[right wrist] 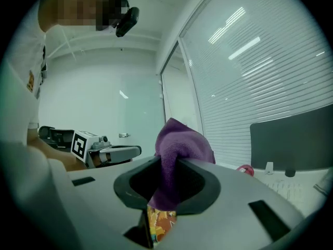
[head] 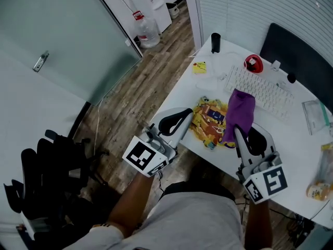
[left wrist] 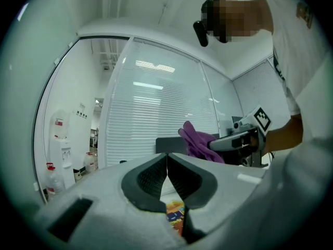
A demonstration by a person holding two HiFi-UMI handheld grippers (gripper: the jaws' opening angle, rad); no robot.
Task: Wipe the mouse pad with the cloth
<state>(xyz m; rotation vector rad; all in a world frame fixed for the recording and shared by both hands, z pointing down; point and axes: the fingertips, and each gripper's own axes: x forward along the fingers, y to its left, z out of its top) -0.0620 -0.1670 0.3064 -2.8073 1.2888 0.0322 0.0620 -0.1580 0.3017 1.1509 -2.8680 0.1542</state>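
Note:
The purple cloth (head: 240, 108) is pinched in my right gripper (head: 237, 131), which is shut on it; the cloth stands up above the jaws (right wrist: 177, 145). It hangs just over the right side of the colourful orange and yellow mouse pad (head: 209, 121), which lies on the white desk (head: 291, 155) near its front edge. My left gripper (head: 187, 114) is shut and empty, its tips at the pad's left edge. In the left gripper view the cloth (left wrist: 195, 141) shows beyond the shut left gripper (left wrist: 166, 159), with a strip of pad (left wrist: 176, 212) below.
A white keyboard (head: 263, 90) lies behind the pad, with a red object (head: 253, 63), a black cylinder (head: 215, 41) and a yellow note (head: 200, 67) further back. A dark chair back (head: 296, 51) stands beyond the desk. A black office chair (head: 47, 176) is on the wooden floor at left.

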